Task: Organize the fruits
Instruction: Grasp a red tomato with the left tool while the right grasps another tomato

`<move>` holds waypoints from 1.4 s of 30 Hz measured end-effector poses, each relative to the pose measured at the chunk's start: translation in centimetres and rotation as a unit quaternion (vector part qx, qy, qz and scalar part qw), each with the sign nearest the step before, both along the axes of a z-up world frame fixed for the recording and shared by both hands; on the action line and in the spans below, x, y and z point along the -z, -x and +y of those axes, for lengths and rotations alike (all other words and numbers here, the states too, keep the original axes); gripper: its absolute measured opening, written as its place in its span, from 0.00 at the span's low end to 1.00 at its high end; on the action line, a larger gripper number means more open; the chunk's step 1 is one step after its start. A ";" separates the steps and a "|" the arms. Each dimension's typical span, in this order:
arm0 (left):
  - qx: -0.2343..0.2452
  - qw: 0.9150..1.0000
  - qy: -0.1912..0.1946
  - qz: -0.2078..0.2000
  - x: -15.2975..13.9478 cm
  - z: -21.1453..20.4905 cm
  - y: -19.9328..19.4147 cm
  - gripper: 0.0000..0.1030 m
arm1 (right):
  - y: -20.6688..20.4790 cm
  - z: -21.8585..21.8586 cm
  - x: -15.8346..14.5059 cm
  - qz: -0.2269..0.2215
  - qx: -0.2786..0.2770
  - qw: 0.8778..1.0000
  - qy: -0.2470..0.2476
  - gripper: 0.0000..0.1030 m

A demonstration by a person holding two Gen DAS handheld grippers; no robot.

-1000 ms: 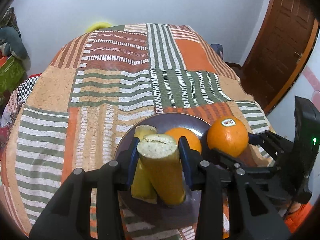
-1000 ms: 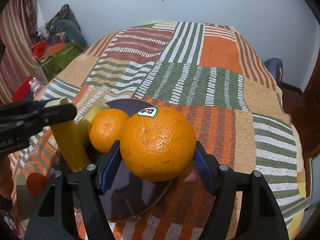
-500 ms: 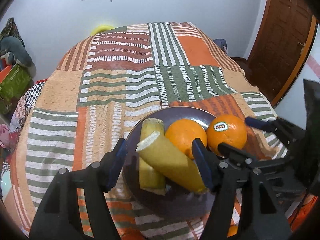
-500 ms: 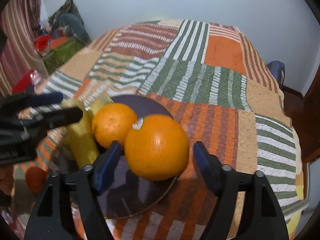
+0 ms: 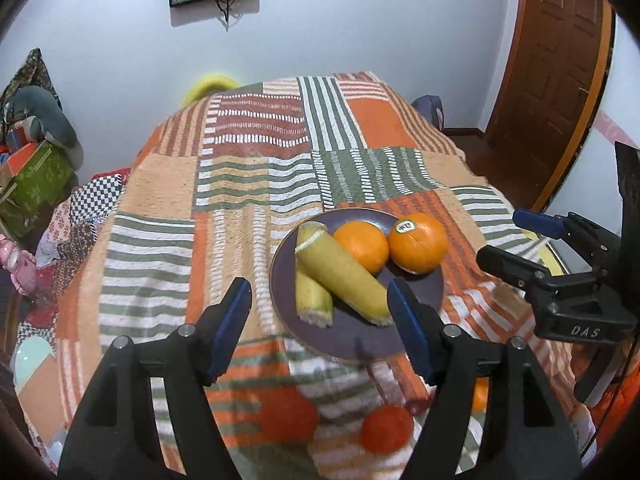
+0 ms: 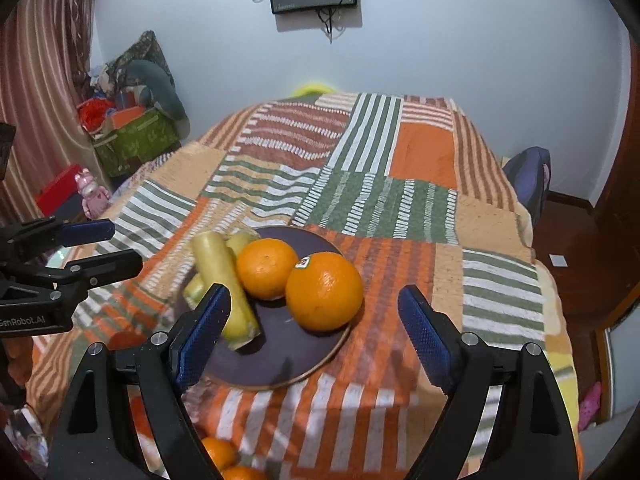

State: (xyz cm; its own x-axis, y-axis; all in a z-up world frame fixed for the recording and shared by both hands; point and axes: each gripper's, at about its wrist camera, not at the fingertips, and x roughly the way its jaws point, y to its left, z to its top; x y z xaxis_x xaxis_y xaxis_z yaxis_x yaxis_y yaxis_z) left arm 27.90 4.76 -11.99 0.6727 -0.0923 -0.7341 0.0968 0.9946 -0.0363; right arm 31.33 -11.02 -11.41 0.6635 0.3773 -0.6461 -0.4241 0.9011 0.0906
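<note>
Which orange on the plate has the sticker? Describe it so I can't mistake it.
On the patchwork cloth sits a dark plate with two yellow fruit pieces and two oranges. The stickered orange is the bigger one at the plate's right edge, touching the plain orange; only it has a small oval label on top.

Plate (image 5: 280,292) on bedspread (image 5: 240,184), two bananas (image 5: 344,276) at its left, two oranges (image 5: 418,242) at its right

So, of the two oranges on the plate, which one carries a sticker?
The larger orange, at the plate's right edge in the right wrist view, bears a small oval sticker on top. The smaller orange, touching the yellow pieces, has none.
</note>
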 end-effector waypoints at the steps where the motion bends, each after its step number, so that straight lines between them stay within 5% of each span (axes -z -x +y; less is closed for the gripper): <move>1: 0.001 1.000 0.000 -0.002 -0.3 0.0 0.7 0.69 | 0.5 -0.1 -0.2 -0.002 0.000 1.000 0.000 0.81; 12: -0.015 1.000 0.015 -0.004 -0.9 1.6 7.6 0.78 | 6.0 1.1 -0.2 0.003 -0.016 1.000 -0.003 0.82; 31: -0.020 0.997 0.034 0.069 5.5 7.1 12.1 0.78 | 7.5 9.5 7.0 0.080 -0.056 0.994 0.044 0.81; 42: -0.001 0.993 0.061 0.098 8.3 6.3 9.9 0.56 | 7.3 10.9 8.8 0.093 -0.084 0.989 0.077 0.48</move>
